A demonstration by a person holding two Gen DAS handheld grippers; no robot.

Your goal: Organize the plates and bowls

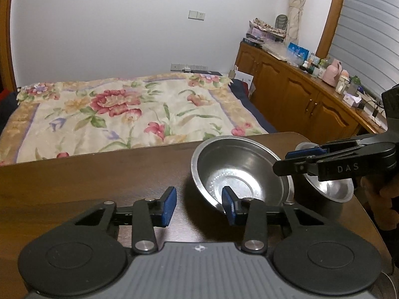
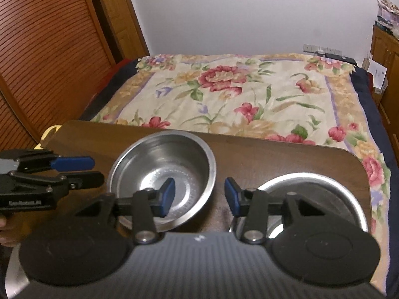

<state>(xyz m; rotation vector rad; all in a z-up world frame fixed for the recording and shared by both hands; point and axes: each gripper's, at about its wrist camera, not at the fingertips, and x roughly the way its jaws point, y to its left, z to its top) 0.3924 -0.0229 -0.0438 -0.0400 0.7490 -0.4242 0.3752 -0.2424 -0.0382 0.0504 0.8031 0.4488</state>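
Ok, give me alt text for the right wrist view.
The right gripper, jaws apart and empty, hangs over a wooden table between two steel bowls: a deeper left bowl and a right bowl. The left gripper enters from the left edge, beside the left bowl; a floral bed lies behind.

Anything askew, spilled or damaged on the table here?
Nothing stands out. Two empty steel bowls, the left bowl and the right bowl, sit upright on the table, no spill or dents visible.

Shiny brushed-metal bowl (image 2: 162, 174) on a glossy dark wood table (image 1: 87, 179).
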